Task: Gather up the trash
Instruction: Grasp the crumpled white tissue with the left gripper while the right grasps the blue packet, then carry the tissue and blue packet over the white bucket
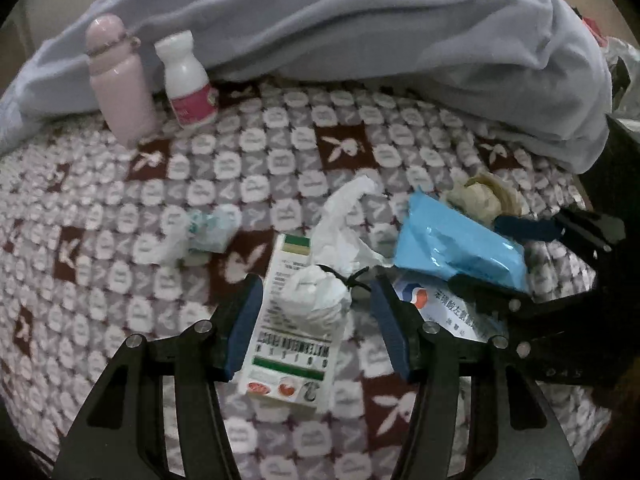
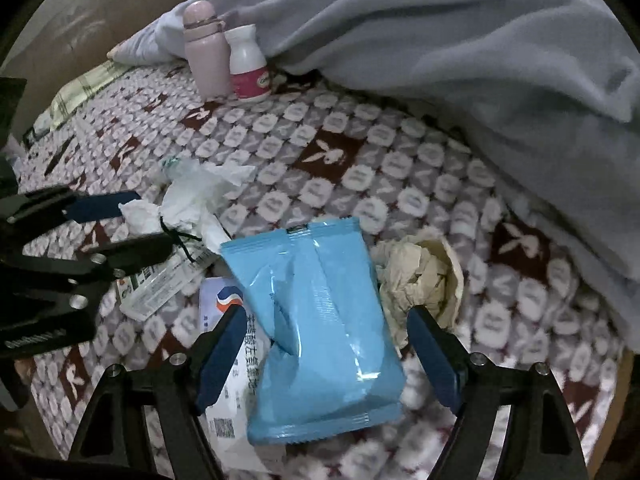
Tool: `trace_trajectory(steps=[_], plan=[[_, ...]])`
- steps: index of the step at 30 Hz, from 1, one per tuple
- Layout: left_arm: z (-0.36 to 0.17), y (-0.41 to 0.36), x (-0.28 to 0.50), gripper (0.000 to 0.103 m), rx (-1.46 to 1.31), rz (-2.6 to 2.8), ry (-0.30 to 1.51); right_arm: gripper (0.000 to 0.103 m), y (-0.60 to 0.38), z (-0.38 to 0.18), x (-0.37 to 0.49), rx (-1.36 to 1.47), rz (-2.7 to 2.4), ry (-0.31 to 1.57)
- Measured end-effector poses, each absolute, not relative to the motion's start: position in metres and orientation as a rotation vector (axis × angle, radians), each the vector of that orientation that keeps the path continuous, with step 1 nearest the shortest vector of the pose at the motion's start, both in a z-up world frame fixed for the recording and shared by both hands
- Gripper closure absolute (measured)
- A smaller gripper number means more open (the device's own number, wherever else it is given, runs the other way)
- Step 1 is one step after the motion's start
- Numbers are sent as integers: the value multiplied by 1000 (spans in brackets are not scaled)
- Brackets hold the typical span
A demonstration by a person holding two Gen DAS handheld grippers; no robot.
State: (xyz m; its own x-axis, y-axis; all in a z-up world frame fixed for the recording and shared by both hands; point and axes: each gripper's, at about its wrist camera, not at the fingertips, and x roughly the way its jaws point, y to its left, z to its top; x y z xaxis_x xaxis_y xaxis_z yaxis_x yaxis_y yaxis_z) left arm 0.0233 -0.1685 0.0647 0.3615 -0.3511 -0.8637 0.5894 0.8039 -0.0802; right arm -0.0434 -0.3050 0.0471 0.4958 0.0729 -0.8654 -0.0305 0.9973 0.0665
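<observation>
- The left gripper stands with its jaws partly open around a wadded white tissue ball tied with a dark string; the ball sits between the pads, and neither pad visibly presses on it, so nothing is held yet.
- That ball rests on a flat green-and-white carton, which runs under the gap between the jaws, with a loose white tissue just beyond their tips.
- The right gripper has its jaws wide open astride a blue plastic packet. The packet lies between the pads, close to the left one, with a clear gap at the right one; it is not gripped.
- Beside the right jaw of that gripper lies a crumpled beige paper; under the packet, by the left jaw, a white leaflet peeks out.
- All of this lies on the patterned bedspread, with a grey blanket far beyond the jaws.
- To do the grab well, I would lower each gripper until the pads bracket the middle of its item, then close squarely.
- The slick packet will likely crumple and slide, so pinch it across its bulk, not at an edge.
- Keep the left pads above the carton, so only the ball lifts.
- The pink bottle and white pill bottle look like keepers; leave them.
</observation>
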Motion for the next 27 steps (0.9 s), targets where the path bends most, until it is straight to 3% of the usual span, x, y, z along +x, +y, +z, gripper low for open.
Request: trace_trajectory(steps=[1, 2, 3, 16, 27], plan=[[62, -168, 24, 70, 242, -620, 1043, 49, -306, 47, -45, 66, 74, 1046], [60, -168, 25, 79, 228, -624, 1060, 57, -306, 46, -47, 84, 76, 1044], [60, -167, 24, 79, 212, -629, 1064, 62, -307, 45, -50, 97, 76, 1045], [103, -152, -50, 81, 132, -705, 979, 65, -308, 92, -149, 151, 29, 918], [113, -171, -129, 81, 170, -763, 956, 65, -331, 97, -247, 208, -114, 900]])
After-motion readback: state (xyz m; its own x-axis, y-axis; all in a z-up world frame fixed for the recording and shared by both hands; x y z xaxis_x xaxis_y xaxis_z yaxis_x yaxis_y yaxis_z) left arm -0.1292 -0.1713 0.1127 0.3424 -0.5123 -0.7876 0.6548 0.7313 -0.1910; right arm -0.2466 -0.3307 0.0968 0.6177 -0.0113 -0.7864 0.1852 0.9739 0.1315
